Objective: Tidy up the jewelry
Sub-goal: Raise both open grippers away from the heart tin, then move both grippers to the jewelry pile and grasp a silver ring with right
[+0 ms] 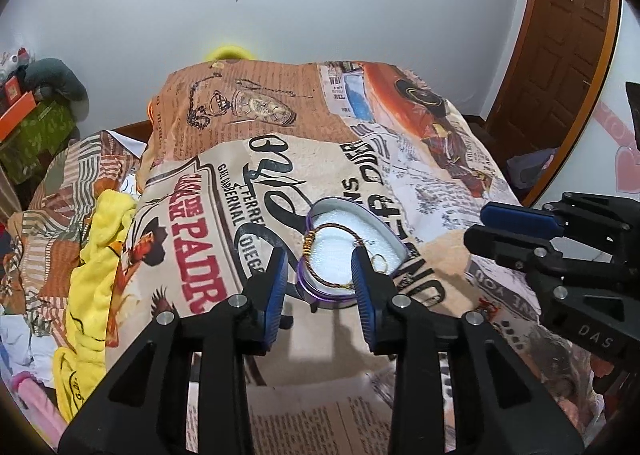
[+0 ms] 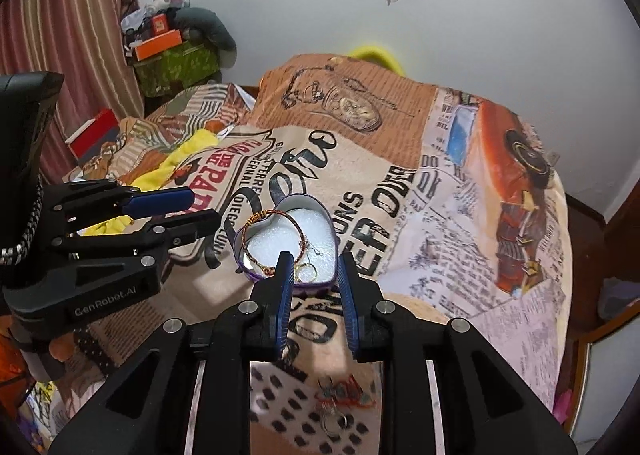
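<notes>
A purple heart-shaped tin [image 1: 320, 297] with a white foam lining lies open on the printed blanket. A braided brown bracelet [image 1: 320, 233] is draped across its left lobe, and thin gold hoops [image 1: 380, 263] rest inside near the right wall. My left gripper [image 1: 319, 259] hovers above the tin, open, with nothing pressed between its blue pads. My right gripper [image 2: 315, 261] hangs over the tin's [image 2: 304, 197] near edge, open and empty, just above the hoops [image 2: 306, 271]. The bracelet [image 2: 256, 221] shows there too. Each gripper appears in the other's view: right gripper [image 1: 476, 225], left gripper [image 2: 204, 207].
More small jewelry [image 2: 340, 403] lies on the blanket just below my right gripper. A yellow cloth [image 1: 100, 255] is bunched at the left. A wooden door [image 1: 560, 55] stands at the right, and boxes [image 2: 172, 51] are stacked in the far left corner.
</notes>
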{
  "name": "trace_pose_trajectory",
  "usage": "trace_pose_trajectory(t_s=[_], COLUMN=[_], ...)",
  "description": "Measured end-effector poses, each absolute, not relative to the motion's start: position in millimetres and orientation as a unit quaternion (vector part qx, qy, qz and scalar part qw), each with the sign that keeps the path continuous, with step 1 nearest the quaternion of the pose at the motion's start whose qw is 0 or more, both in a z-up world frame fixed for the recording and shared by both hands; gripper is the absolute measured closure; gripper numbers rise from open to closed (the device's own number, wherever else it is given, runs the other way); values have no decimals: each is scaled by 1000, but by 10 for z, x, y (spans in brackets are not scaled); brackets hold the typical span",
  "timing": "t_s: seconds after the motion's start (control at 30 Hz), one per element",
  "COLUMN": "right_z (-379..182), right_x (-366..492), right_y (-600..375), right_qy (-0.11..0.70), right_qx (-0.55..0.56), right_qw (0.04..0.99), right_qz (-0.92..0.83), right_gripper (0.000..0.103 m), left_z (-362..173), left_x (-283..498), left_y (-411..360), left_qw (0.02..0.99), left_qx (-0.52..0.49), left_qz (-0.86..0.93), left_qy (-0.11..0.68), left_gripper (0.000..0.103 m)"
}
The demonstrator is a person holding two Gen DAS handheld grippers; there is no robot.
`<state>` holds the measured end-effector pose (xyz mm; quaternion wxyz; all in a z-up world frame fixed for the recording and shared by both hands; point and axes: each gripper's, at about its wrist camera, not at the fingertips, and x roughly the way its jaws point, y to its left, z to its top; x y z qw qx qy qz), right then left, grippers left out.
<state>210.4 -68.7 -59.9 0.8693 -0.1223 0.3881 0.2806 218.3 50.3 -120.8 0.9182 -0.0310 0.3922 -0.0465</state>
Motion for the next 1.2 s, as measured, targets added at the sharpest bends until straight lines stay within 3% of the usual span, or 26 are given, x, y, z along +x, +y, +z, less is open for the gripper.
trace_pose_trajectory(t_s=[0.53,0.93,1.2], right_z=[-551,-860,-1123], right_x=[1899,1794,1752], right_y=[-1377,-1649,-1504], right_qy=[388,424,464], right_qx=[-75,-60,-51], right_qw=[884,868,836], right_qz=[249,252,288], right_gripper=[82,82,82], left_z=[-1200,-1598,-1701], left_x=[1954,1833,1731], left_y=[-24,-602,-551], left_qw=[910,885,884], left_qx=[-2,56,47], left_qz=[-74,-113,-104], left_qy=[409,449,454], left_gripper=[70,70,70])
